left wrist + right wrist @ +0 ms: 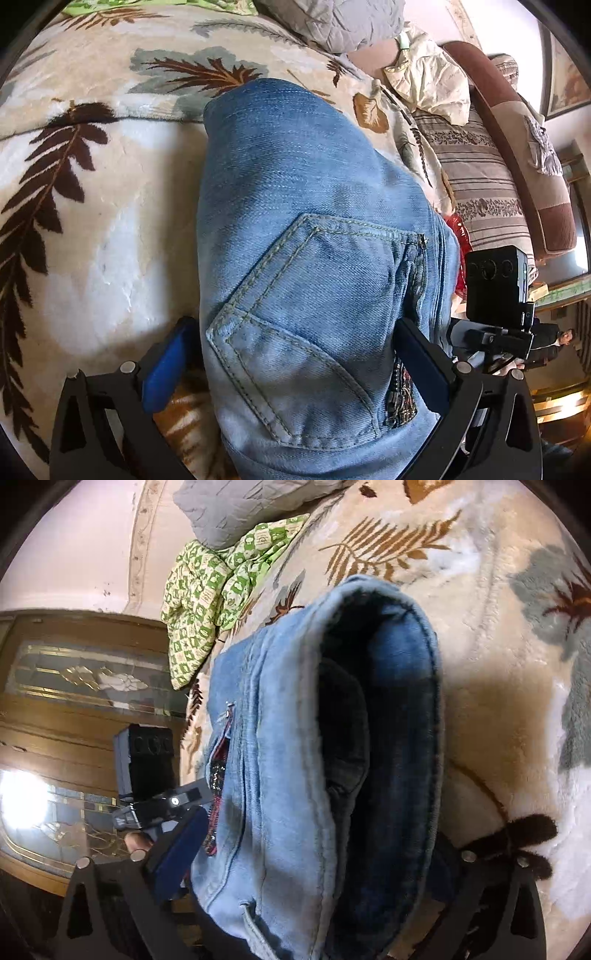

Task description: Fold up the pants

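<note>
Light blue jeans (295, 229) lie folded into a thick bundle on a cream blanket with leaf prints (92, 229). A back pocket faces up in the left wrist view. My left gripper (291, 365) has its blue-padded fingers (166, 365) on either side of the bundle's near end, closed on it. In the right wrist view the jeans (295, 775) show their layered folded edge. My right gripper (317, 853) straddles that end and grips it; its right finger is mostly hidden in shadow under the denim.
A grey quilted pillow (332, 22) and a cream cloth (428, 81) lie at the far side. A green patterned cloth (214, 587) sits near the wall. A striped cushion and brown headboard (491, 155) stand on the right. A wooden cabinet (74, 686) is beside the bed.
</note>
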